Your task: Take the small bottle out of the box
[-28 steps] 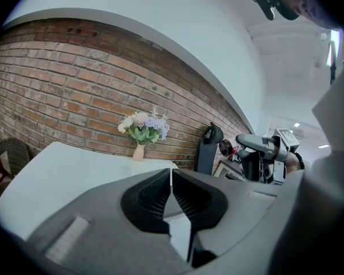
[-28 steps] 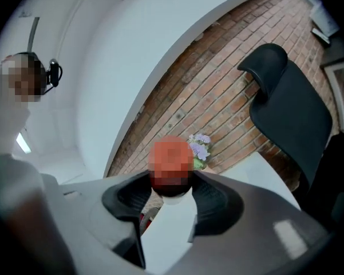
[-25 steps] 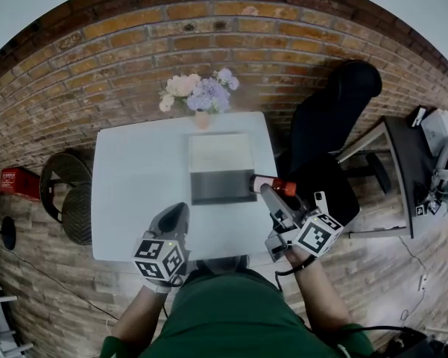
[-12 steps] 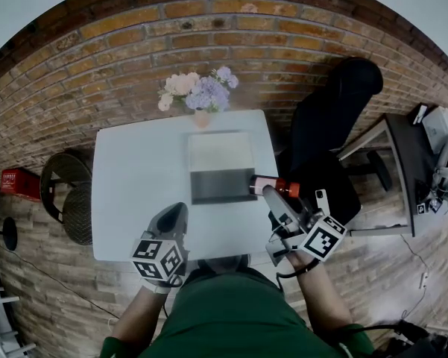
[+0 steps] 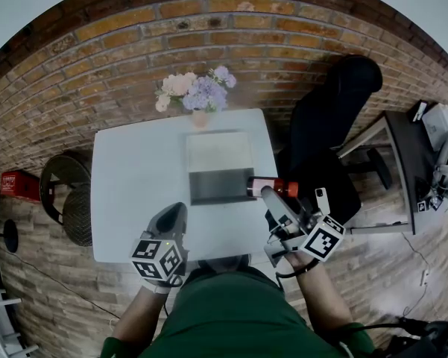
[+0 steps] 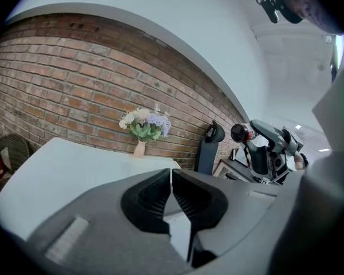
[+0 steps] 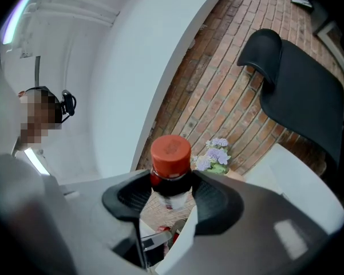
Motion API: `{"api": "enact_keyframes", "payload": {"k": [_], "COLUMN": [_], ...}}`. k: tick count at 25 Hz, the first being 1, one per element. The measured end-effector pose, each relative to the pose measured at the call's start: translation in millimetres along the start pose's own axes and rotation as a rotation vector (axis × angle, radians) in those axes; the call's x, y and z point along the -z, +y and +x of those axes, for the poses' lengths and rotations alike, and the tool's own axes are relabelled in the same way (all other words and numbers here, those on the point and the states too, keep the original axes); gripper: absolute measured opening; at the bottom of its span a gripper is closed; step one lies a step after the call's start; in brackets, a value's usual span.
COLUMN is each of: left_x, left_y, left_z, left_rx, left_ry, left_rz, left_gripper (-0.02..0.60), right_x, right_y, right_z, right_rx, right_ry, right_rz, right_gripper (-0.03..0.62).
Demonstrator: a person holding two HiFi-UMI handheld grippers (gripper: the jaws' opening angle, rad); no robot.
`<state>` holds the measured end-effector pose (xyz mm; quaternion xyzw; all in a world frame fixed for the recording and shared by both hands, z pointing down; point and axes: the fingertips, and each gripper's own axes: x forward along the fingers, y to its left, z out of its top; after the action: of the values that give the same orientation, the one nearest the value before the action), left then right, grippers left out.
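The small bottle, dark with a red cap, hangs on its side just past the right edge of the open box, above the table's right rim. My right gripper is shut on it. In the right gripper view the bottle sits cap-first between both pads. The left gripper view shows that cap too. My left gripper rests at the table's front edge, and its jaws are shut on nothing. The box's inside is dark, and I cannot make out what it holds.
The white table carries a vase of flowers behind the box's raised lid. A black office chair stands to the right, a desk beyond it, and a wicker stool at the left.
My right gripper has turned a little with the bottle in it, and its marker cube has shifted slightly right. The left gripper has stayed put.
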<state>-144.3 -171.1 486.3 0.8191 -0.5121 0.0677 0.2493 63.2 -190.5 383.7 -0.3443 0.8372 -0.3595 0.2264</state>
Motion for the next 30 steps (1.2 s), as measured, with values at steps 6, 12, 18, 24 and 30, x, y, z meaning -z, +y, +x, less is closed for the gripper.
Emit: {"api": "enact_keyframes", "payload": {"k": [6,12,18,24,30], "left_x": [2.8,5.5,4.5,4.2,7.3], "left_y": [2.3,4.9,4.4,4.2,5.5], "left_z": [-0.3,-1.0,-0.9,-0.9,0.1], "left_rx": [-0.009,-0.016,-0.019,-0.02,-0.026], "left_ry": [0.006,0.014,0.011,0.012,0.018], "left_rz": [-0.005,-0.007,-0.008,-0.01,-0.011], "left_gripper": [0.015,0.014,0.014,0.015,0.015], "right_x": [-0.3,2.0,3.3,3.9,5.3], "right_y": [0.0,-0.8,-1.3,-1.7,-3.1], "right_z": [0.8,1.6,1.9,1.9,1.9], "right_rx": [-0.013,-0.012,-0.014,-0.01,-0.008], "right_ry": [-0.007,-0.006,-0.002,0.004,0.01], "right_rz": [0.013,0.009,0.013,0.017,0.023], "right_gripper": [0.222,0.222,0.222,0.222,0.222]}}
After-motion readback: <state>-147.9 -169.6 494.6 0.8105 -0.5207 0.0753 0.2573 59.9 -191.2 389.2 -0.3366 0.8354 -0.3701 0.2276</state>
